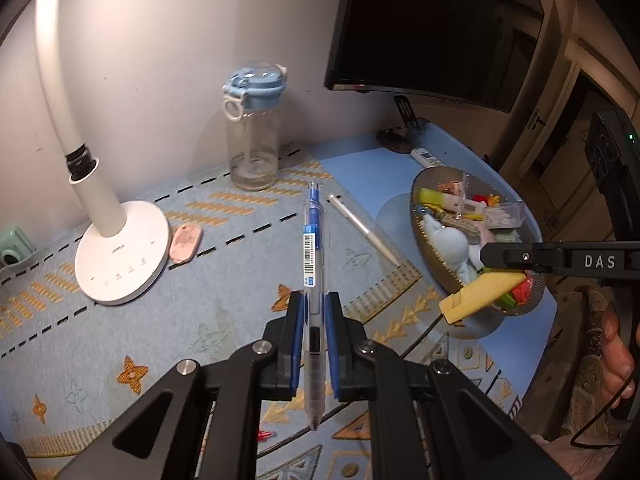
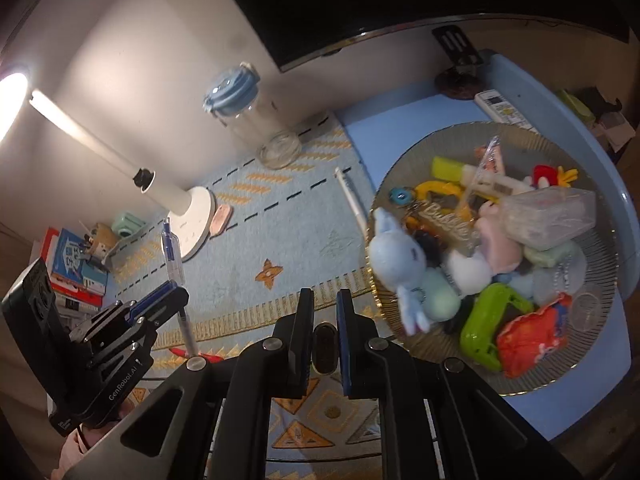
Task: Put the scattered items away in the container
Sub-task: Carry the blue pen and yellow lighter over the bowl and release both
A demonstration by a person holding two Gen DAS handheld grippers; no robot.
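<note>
My left gripper (image 1: 315,308) is shut on a clear pen with blue parts (image 1: 314,240), held above the patterned mat; the other view shows this gripper (image 2: 172,290) and the pen (image 2: 173,250) at lower left. My right gripper (image 2: 324,294) is shut on a yellow oblong item, seen end-on as a small dark oval (image 2: 324,346). From the left wrist, the right gripper (image 1: 486,258) holds that yellow item (image 1: 484,292) over the near rim of the ribbed glass bowl (image 1: 430,256) (image 2: 420,160), which is full of toys and small things. A white pen (image 1: 362,228) (image 2: 350,196) and a pink eraser (image 1: 185,242) (image 2: 222,218) lie on the mat.
A white desk lamp (image 1: 120,248) stands at the left and a clear bottle with a blue lid (image 1: 252,140) at the back. A dark monitor (image 1: 420,20) hangs over the bowl, with a remote (image 1: 426,157) behind it. A small red thing (image 2: 200,356) lies on the mat. Books (image 2: 76,268) are stacked far left.
</note>
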